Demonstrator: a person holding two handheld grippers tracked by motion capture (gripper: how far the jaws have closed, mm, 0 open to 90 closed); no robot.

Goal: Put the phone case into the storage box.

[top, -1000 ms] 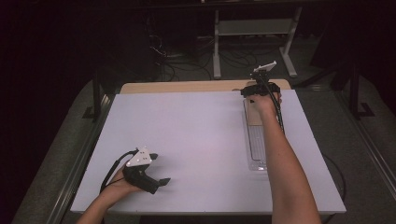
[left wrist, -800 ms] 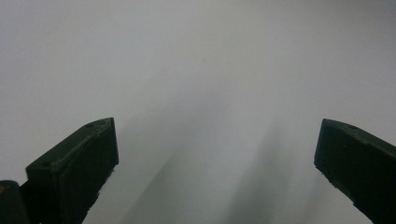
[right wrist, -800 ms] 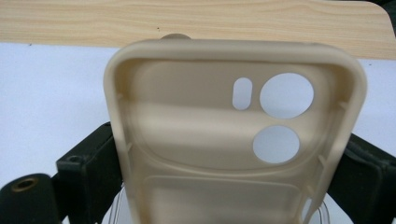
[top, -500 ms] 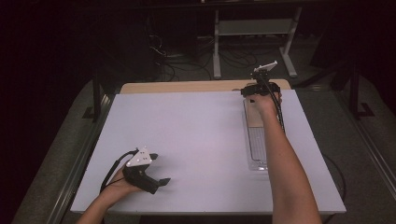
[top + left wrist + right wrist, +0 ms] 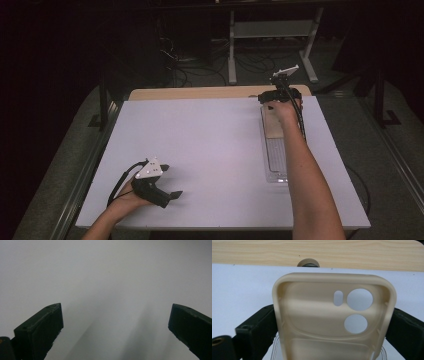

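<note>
A beige phone case (image 5: 317,322) with its camera cut-outs at the far end sits between my right gripper's (image 5: 329,326) black jaws, which press on its two long sides. From the high view, that gripper (image 5: 278,95) is at the table's far right, and the case (image 5: 272,126) runs back under the hand over a clear tray (image 5: 278,162). My left gripper (image 5: 170,181) rests at the front left with its jaws wide apart. Between those jaws (image 5: 116,322) lies bare white table.
The white table top (image 5: 210,145) ends in a strip of pale wood (image 5: 200,92) along the far edge, with a round hole (image 5: 308,263) in it just beyond the case. Metal stands and cables (image 5: 270,30) are on the dark floor behind.
</note>
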